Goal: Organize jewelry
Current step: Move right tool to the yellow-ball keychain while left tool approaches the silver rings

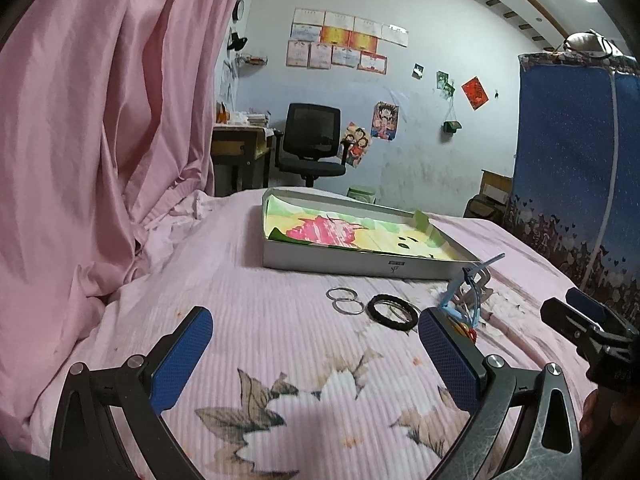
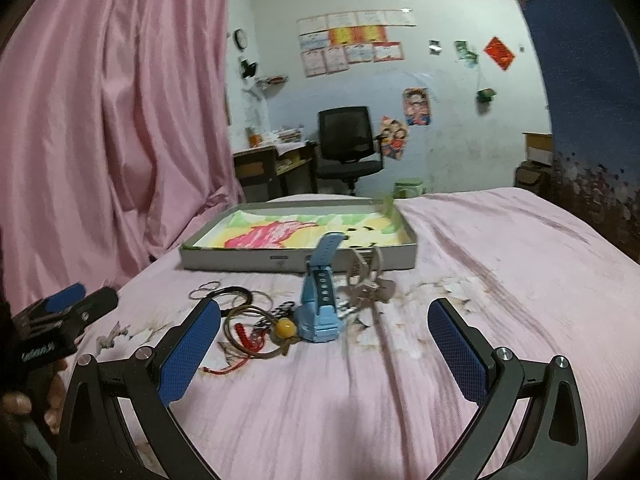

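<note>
A shallow grey box [image 1: 352, 266] [image 2: 240, 261] lined with a colourful drawing lies on the pink bed. In front of it sit two silver rings [image 1: 345, 300] [image 2: 205, 290], a black bracelet [image 1: 394, 310] [image 2: 236, 293], a light blue watch [image 2: 320, 304] [image 1: 454, 296], a cord with a yellow bead [image 2: 285, 327] and a silver hair claw [image 2: 366, 280]. My left gripper [image 1: 316, 354] is open, low over the bedspread short of the rings. My right gripper [image 2: 326, 344] is open too, just short of the watch. Each gripper shows at the edge of the other's view.
A pink curtain [image 1: 100, 140] hangs along the left side of the bed. Beyond the bed stand a black office chair [image 1: 312, 144], a wooden desk [image 1: 236, 148] and a blue fabric wardrobe [image 1: 576, 168]. The pink bedspread [image 2: 480, 280] stretches to the right.
</note>
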The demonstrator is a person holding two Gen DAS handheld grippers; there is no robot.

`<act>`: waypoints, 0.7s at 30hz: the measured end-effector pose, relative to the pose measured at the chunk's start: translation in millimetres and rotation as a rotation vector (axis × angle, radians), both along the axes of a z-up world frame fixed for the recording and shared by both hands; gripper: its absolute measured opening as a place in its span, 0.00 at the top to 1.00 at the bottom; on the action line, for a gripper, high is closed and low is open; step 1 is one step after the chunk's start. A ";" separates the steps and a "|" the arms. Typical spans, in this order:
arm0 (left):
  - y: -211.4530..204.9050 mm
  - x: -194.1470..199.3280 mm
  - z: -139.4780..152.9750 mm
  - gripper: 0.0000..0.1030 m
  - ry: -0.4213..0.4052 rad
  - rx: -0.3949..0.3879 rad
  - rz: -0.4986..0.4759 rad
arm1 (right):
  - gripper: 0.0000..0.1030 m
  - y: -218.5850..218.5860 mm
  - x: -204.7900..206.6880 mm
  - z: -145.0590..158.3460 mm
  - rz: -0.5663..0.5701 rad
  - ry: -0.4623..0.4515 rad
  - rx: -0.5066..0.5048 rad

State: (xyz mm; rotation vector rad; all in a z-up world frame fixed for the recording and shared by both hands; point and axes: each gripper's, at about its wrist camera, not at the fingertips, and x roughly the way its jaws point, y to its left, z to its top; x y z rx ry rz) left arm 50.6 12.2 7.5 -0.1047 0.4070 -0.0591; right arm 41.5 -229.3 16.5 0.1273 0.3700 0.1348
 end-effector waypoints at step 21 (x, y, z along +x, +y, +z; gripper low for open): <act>-2.7 94.4 -22.6 0.54 0.313 -0.077 -0.185 | 0.70 27.6 68.7 -24.1 0.214 0.232 -0.090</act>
